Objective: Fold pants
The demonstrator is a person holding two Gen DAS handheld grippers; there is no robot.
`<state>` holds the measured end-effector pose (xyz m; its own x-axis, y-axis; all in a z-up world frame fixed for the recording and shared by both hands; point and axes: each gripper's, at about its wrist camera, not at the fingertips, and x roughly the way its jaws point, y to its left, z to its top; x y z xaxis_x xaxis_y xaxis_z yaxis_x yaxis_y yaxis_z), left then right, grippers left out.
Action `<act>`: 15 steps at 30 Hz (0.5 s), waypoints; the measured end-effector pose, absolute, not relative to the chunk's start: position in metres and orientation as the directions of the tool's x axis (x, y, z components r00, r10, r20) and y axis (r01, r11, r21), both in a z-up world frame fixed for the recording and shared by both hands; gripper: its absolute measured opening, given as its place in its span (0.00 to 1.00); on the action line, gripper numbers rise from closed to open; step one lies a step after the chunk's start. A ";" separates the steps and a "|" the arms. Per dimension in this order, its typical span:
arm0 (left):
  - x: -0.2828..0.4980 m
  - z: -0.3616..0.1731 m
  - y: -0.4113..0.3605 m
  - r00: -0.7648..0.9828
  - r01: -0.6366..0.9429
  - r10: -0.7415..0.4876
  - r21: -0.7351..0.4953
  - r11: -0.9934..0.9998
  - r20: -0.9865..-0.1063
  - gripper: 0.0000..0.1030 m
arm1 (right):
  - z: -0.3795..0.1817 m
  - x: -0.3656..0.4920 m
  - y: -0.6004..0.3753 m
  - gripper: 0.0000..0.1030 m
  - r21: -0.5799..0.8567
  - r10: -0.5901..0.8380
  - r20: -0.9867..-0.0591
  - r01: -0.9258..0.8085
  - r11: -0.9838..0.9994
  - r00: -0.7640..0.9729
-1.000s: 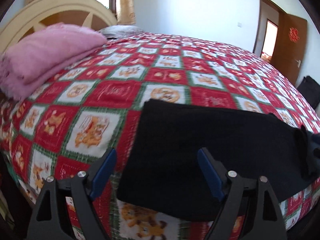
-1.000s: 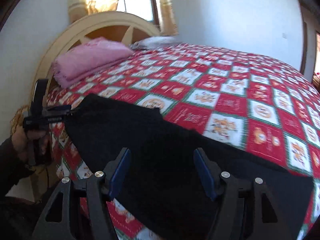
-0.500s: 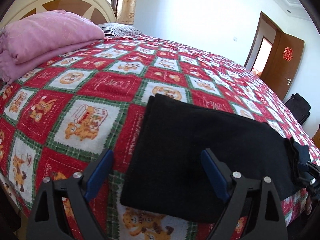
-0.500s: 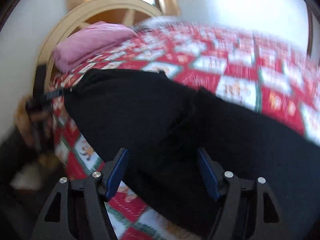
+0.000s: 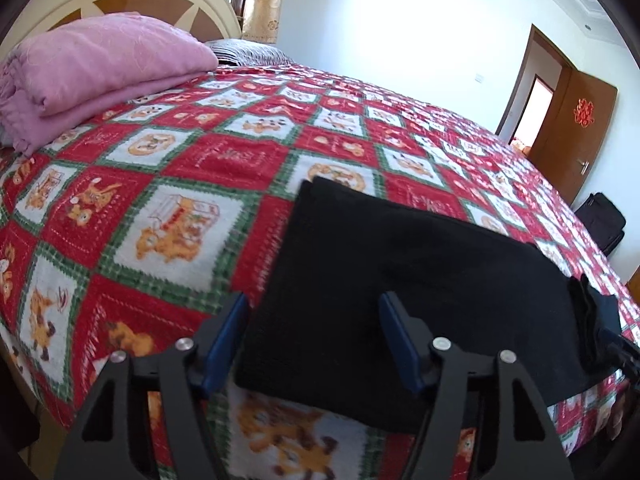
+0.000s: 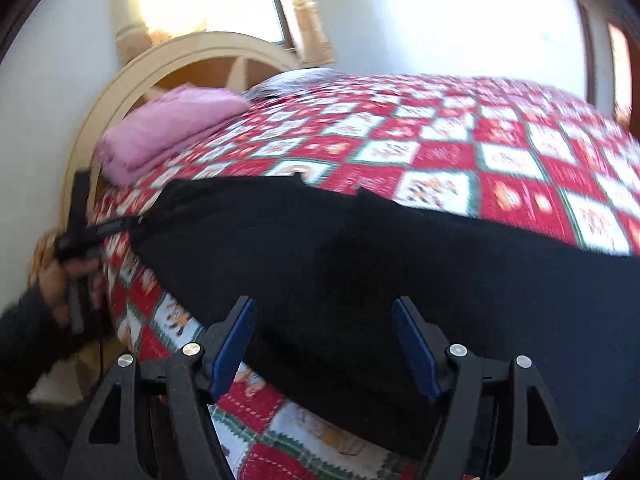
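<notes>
Black pants (image 5: 400, 276) lie flat along the near edge of a bed with a red, green and white patchwork cover (image 5: 224, 160). My left gripper (image 5: 316, 340) is open, just above the pants' near left corner, holding nothing. My right gripper (image 6: 326, 340) is open over the pants (image 6: 340, 256) at their other end, empty. The left gripper also shows from the side in the right wrist view (image 6: 80, 232), held in a hand at the bed's edge. The right gripper's tip shows at the pants' bunched right end (image 5: 616, 344).
A folded pink blanket (image 5: 92, 76) lies by the cream headboard (image 5: 132, 4), with a grey pillow (image 5: 248, 50) behind it. A brown door (image 5: 576, 128) and a black bag (image 5: 600, 220) stand beyond the far side of the bed.
My left gripper has dropped closer to the pants' near left corner. My right gripper has moved in lower over the pants, with motion blur. Both stay open.
</notes>
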<state>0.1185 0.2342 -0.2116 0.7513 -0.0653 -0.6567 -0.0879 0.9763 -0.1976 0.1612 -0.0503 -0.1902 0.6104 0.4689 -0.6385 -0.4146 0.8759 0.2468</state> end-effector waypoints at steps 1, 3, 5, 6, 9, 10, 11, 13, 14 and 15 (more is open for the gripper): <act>0.118 -0.212 0.233 0.755 -0.089 -0.055 -0.185 0.979 -0.654 0.67 | -0.192 0.165 -0.054 0.70 0.265 0.470 -0.638 -0.400 0.877 0.610; 0.119 -0.215 0.237 0.758 -0.083 -0.076 -0.212 0.974 -0.648 0.67 | -0.192 0.165 -0.058 0.70 0.285 0.480 -0.630 -0.393 0.874 0.611; 0.123 -0.217 0.240 0.754 -0.065 -0.103 -0.230 0.971 -0.649 0.69 | -0.190 0.164 -0.057 0.70 0.275 0.472 -0.630 -0.390 0.879 0.617; 0.125 -0.219 0.242 0.753 -0.048 -0.124 -0.242 0.969 -0.647 0.73 | -0.191 0.164 -0.056 0.70 0.272 0.470 -0.630 -0.390 0.880 0.619; 0.125 -0.218 0.247 0.755 -0.045 -0.154 -0.284 0.958 -0.638 0.64 | -0.192 0.160 -0.054 0.71 0.254 0.458 -0.630 -0.391 0.885 0.627; 0.124 -0.216 0.246 0.753 -0.049 -0.145 -0.274 0.960 -0.642 0.55 | -0.192 0.159 -0.053 0.71 0.248 0.457 -0.630 -0.395 0.885 0.628; 0.122 -0.213 0.246 0.752 -0.043 -0.148 -0.272 0.961 -0.643 0.50 | -0.191 0.159 -0.053 0.71 0.247 0.458 -0.629 -0.397 0.884 0.628; 0.119 -0.205 0.242 0.750 -0.017 -0.188 -0.303 0.953 -0.634 0.28 | -0.188 0.157 -0.053 0.71 0.247 0.464 -0.620 -0.404 0.881 0.633; 0.117 -0.201 0.239 0.753 -0.017 -0.179 -0.292 0.956 -0.633 0.28 | -0.187 0.157 -0.053 0.71 0.245 0.465 -0.617 -0.407 0.880 0.635; 0.116 -0.198 0.235 0.756 -0.014 -0.172 -0.279 0.960 -0.631 0.26 | -0.186 0.156 -0.053 0.71 0.241 0.465 -0.614 -0.409 0.880 0.638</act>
<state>0.1160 0.2351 -0.1977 0.7564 -0.1724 -0.6310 -0.0137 0.9603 -0.2788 0.1559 -0.0527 -0.1856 0.6382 0.4647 -0.6138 -0.4094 0.8801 0.2405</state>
